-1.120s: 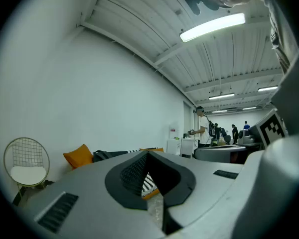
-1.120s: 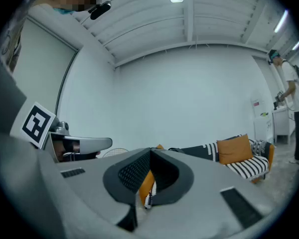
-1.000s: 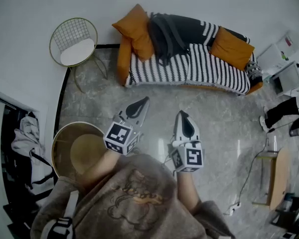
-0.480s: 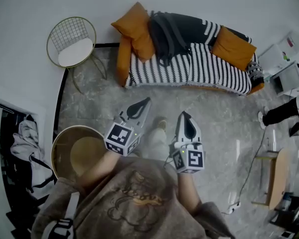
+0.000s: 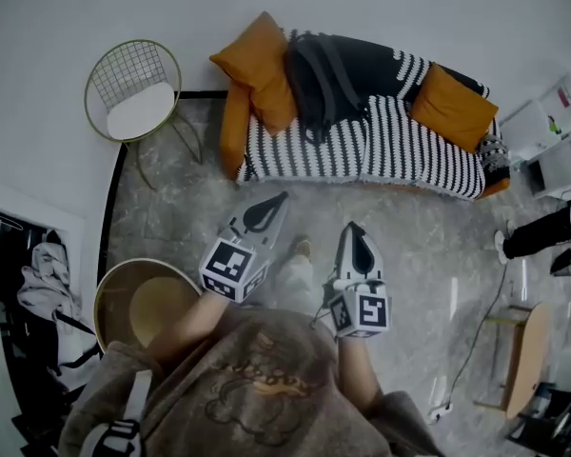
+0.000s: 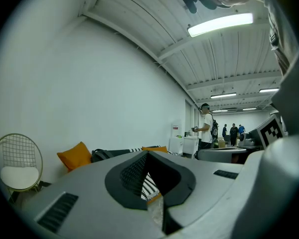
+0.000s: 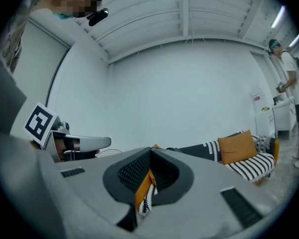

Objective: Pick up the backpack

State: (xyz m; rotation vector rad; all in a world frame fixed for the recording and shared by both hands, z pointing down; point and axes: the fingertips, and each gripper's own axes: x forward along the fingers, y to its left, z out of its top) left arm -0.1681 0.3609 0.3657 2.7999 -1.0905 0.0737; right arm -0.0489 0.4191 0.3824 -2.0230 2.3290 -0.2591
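Note:
A dark grey backpack lies on the black-and-white striped sofa, against its back and next to an orange cushion. In the left gripper view the backpack is a low dark shape far off behind the jaws. My left gripper and right gripper are both shut and empty. They are held level over the floor, well short of the sofa, pointing at it.
A wire chair with a white seat pad stands left of the sofa. A round wooden table is by my left arm. A second orange cushion lies at the sofa's right. People stand far off; a leg shows at right.
Both grippers and I have moved toward the sofa, which now sits slightly nearer in the head view. The jaws stayed shut.

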